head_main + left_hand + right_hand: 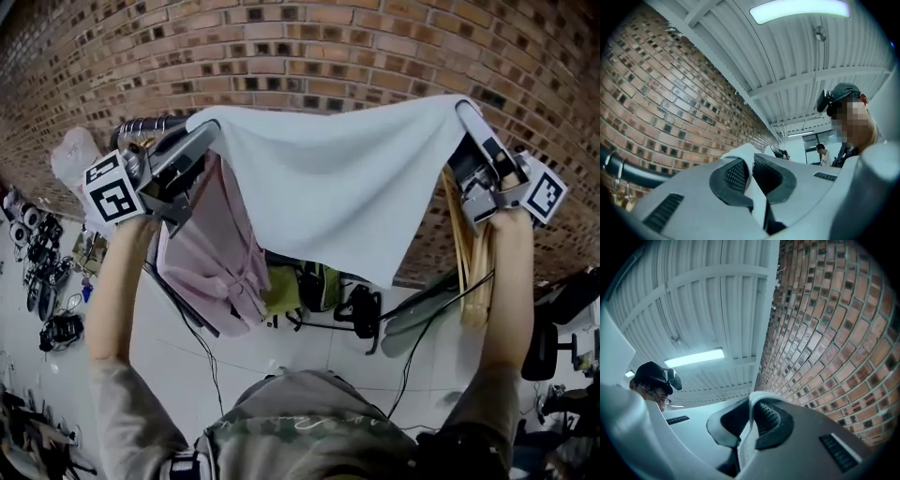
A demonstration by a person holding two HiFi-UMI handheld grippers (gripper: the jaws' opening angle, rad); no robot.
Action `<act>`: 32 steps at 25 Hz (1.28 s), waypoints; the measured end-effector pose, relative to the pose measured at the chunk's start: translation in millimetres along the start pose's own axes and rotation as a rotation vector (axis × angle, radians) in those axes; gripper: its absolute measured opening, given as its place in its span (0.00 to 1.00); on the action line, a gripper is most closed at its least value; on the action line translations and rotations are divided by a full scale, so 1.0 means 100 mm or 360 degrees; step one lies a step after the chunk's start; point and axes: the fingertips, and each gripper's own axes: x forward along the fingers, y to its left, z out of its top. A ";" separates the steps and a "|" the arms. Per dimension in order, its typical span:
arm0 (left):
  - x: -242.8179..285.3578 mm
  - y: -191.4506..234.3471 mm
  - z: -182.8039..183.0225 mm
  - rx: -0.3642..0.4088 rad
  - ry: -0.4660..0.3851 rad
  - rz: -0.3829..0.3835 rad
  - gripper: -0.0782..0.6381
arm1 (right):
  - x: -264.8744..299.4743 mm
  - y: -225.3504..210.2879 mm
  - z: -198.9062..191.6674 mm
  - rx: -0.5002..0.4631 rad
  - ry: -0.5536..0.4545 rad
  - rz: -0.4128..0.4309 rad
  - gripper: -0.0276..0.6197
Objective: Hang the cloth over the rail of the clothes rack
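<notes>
Left tongs [206,133] and right tongs [466,112] are each pinching a top corner of the pale cloth [337,178], spreading it across mid-frame

Below, a white tiled floor [169,337] carries the clutter. A green bag [298,286] and a black object [364,311] sit side by side near the foot of the brick wall [309,56]. Black cables [201,352] trail across the tiles toward the viewer. Dark pieces of gear [58,330] lie at the left edge (too small to tell apart), and a black chair [553,328] stands on the same tiles at the right. Above the floor, the rack's dark rail [142,124] bears a pink garment [211,258]. Wooden hangers [469,267] dangle further right, their hooks hidden.
</notes>
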 end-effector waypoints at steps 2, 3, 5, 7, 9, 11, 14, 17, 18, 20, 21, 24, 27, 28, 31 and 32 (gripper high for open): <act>0.03 0.11 0.15 -0.0030 -0.0021 0.0017 0.13 | -0.03 0.02 0.04 0.0000 -0.0020 -0.0003 0.07; 0.06 0.16 0.21 -0.0053 -0.0023 0.0015 0.13 | -0.05 0.02 0.07 -0.0002 -0.0024 -0.0010 0.07; 0.14 0.27 0.33 -0.0100 -0.0023 0.0005 0.13 | -0.08 0.04 0.13 -0.0015 -0.0028 -0.0018 0.07; 0.20 0.38 0.44 -0.0125 -0.0008 0.0007 0.13 | -0.07 0.07 0.19 -0.0027 -0.0033 -0.0013 0.07; 0.25 0.47 0.49 -0.0100 0.0068 0.0020 0.13 | -0.05 0.06 0.21 -0.0049 -0.0009 -0.0028 0.07; 0.27 0.57 0.47 -0.0070 0.0203 0.0036 0.13 | -0.06 0.00 0.18 -0.0086 0.0059 -0.0084 0.07; 0.24 0.71 0.37 -0.0118 0.0390 0.0052 0.13 | -0.11 -0.09 0.11 -0.0105 0.0177 -0.0160 0.07; 0.20 0.78 0.27 -0.0164 0.0487 0.0050 0.13 | -0.13 -0.15 0.04 -0.0093 0.0250 -0.0162 0.07; 0.19 0.79 0.26 -0.0165 0.0495 0.0051 0.13 | -0.13 -0.16 0.03 -0.0079 0.0250 -0.0159 0.07; 0.20 0.81 0.26 -0.0156 0.0483 0.0050 0.13 | -0.11 -0.17 0.03 -0.0056 0.0239 -0.0161 0.07; 0.21 0.82 0.26 -0.0151 0.0478 0.0046 0.13 | -0.10 -0.17 0.03 -0.0044 0.0239 -0.0165 0.07; 0.21 0.85 0.24 -0.0191 0.0492 0.0028 0.13 | -0.10 -0.18 0.00 -0.0029 0.0280 -0.0189 0.07; 0.21 0.83 0.21 -0.0242 0.0504 -0.0005 0.13 | -0.14 -0.19 -0.02 -0.0057 0.0335 -0.0215 0.07; 0.21 0.82 0.21 -0.0263 0.0502 -0.0022 0.13 | -0.15 -0.20 -0.03 -0.0061 0.0347 -0.0218 0.07; 0.19 0.79 0.15 -0.0311 0.0513 -0.0053 0.13 | -0.18 -0.20 -0.09 -0.0059 0.0393 -0.0230 0.07; 0.18 0.78 0.12 -0.0317 0.0527 -0.0054 0.13 | -0.18 -0.21 -0.12 -0.0057 0.0414 -0.0235 0.07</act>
